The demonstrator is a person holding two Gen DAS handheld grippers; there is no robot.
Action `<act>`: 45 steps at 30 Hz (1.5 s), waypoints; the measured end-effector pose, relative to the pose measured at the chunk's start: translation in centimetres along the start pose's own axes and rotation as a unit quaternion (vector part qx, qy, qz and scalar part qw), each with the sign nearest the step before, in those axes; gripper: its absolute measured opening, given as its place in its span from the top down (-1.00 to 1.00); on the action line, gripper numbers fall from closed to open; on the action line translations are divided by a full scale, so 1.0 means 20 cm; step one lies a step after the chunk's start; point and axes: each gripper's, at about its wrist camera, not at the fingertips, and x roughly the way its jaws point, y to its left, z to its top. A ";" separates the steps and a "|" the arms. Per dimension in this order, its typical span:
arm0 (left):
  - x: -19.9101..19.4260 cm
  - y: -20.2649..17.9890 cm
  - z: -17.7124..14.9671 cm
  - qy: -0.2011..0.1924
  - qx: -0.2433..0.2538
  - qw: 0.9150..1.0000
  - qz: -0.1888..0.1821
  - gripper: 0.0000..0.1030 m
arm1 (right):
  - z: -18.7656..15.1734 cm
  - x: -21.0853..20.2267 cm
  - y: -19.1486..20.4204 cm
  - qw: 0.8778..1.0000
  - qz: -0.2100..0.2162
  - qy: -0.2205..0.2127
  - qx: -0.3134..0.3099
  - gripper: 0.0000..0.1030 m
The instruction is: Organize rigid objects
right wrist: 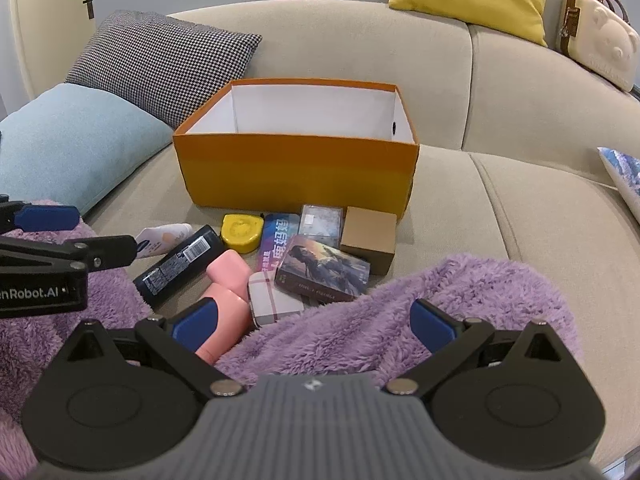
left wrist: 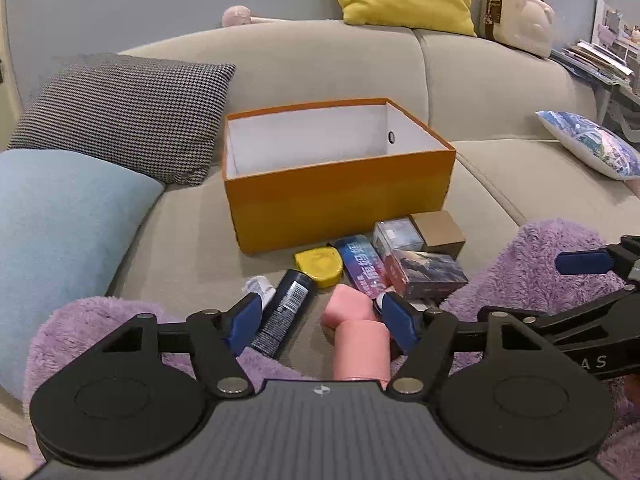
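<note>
Beige fabric sofa (right wrist: 500, 208) with an open orange cardboard box (right wrist: 296, 172) and small items lined up before it.

The box stands mid-seat, its white inside bare; near it lie a brown cardboard cube (right wrist: 370, 238), a dark cylindrical bottle (right wrist: 180, 264), a pink plastic bottle (left wrist: 360, 332) and a yellow rounded case (right wrist: 241, 232). Left tongs (left wrist: 324, 316) stand apart around the pink bottle, not pressing; right tongs (right wrist: 314, 320) stand apart above a purple fleece blanket (right wrist: 360, 320).

One orange box (right wrist: 296, 172); four small cartons (brown one (right wrist: 370, 238) at 3 o'clock); two bottles (right wrist: 180, 264); four cushions (left wrist: 124, 116).
</note>
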 end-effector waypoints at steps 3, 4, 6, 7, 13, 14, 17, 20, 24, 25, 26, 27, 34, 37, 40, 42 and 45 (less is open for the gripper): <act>0.03 0.02 -0.01 0.018 -0.011 1.000 -0.016 -0.41 | 0.00 0.02 0.00 1.000 0.009 0.009 0.000 -0.78; 0.05 0.03 -0.01 0.024 -0.016 0.999 -0.021 -0.37 | 0.00 0.03 0.01 1.000 0.012 0.014 0.000 -0.73; 0.07 0.06 -0.01 0.034 -0.028 0.999 -0.026 -0.34 | 0.00 0.05 0.01 1.000 0.020 0.024 -0.001 -0.54; 0.08 0.07 -0.01 0.039 -0.033 0.998 -0.028 -0.33 | 0.00 0.06 0.02 0.999 0.028 0.030 -0.001 -0.49; 0.15 0.20 0.07 0.060 -0.053 0.996 -0.034 -0.33 | 0.09 0.19 0.06 0.995 0.084 0.057 -0.014 -0.12; 0.16 0.22 0.08 0.063 -0.059 0.996 -0.036 -0.31 | 0.12 0.22 0.08 0.994 0.090 0.060 -0.017 -0.07; 0.25 0.30 0.14 0.079 -0.096 0.991 -0.045 -0.19 | 0.18 0.31 0.14 0.992 0.107 0.066 -0.030 0.08; 0.35 0.39 0.17 0.100 -0.140 0.984 -0.042 -0.19 | 0.25 0.41 0.20 0.988 0.132 0.076 -0.023 0.15; 0.52 0.50 0.19 0.143 -0.187 0.972 -0.025 -0.18 | 0.31 0.57 0.28 0.980 0.167 0.107 0.002 0.29; 0.56 0.51 0.18 0.155 -0.196 0.968 -0.028 -0.18 | 0.31 0.61 0.30 0.978 0.173 0.115 0.006 0.30; 0.60 0.54 0.19 0.165 -0.207 0.964 -0.034 -0.18 | 0.32 0.65 0.32 0.976 0.178 0.123 0.010 0.34; 0.65 0.56 0.18 0.180 -0.222 0.957 -0.038 -0.17 | 0.32 0.69 0.34 0.975 0.182 0.131 0.015 0.37; 0.85 0.64 0.16 0.248 -0.241 0.936 -0.063 -0.16 | 0.33 0.90 0.40 0.967 0.186 0.171 0.037 0.36; 0.88 0.63 0.16 0.260 -0.235 0.934 -0.066 -0.15 | 0.34 0.97 0.40 0.965 0.181 0.184 0.053 0.36; 0.92 0.66 0.16 0.260 -0.245 0.931 -0.079 -0.04 | 0.34 1.02 0.39 0.960 0.188 0.194 0.069 0.38; 0.92 0.67 0.15 0.258 -0.252 0.929 -0.082 0.03 | 0.34 1.04 0.40 0.960 0.191 0.194 0.070 0.32; 0.91 0.71 0.17 0.250 -0.254 0.930 -0.088 0.15 | 0.34 1.09 0.42 0.957 0.195 0.199 0.079 0.15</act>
